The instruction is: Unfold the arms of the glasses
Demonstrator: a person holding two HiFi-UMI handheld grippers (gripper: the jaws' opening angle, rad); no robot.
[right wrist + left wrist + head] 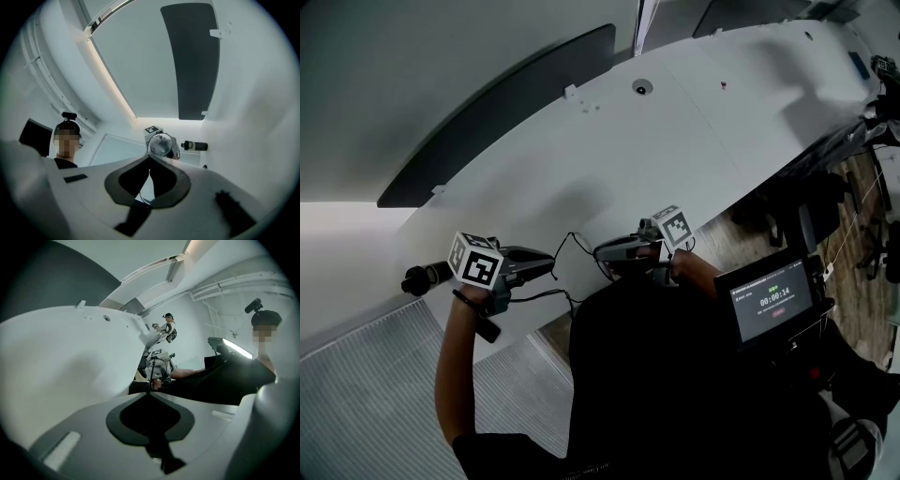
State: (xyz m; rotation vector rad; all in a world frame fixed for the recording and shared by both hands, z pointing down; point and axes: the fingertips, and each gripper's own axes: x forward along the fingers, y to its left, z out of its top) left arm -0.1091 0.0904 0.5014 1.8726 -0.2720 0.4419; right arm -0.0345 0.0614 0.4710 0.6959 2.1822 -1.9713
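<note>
My left claw (151, 393) is clenched on a thin wire arm (151, 374) of the glasses (161, 144). My right claw (150, 158) is clamped on the frame beside a round lens. The glasses hang in the air between the two claws, just off the near edge of the white table (656, 159).

I see three risks. If I swing the arm off its hinge line, the wire will probably bend. If I pull the claws apart too hard, the hinge takes the strain. The right hold is slim, so the frame could twist out and drop, with no table beneath it.
</note>
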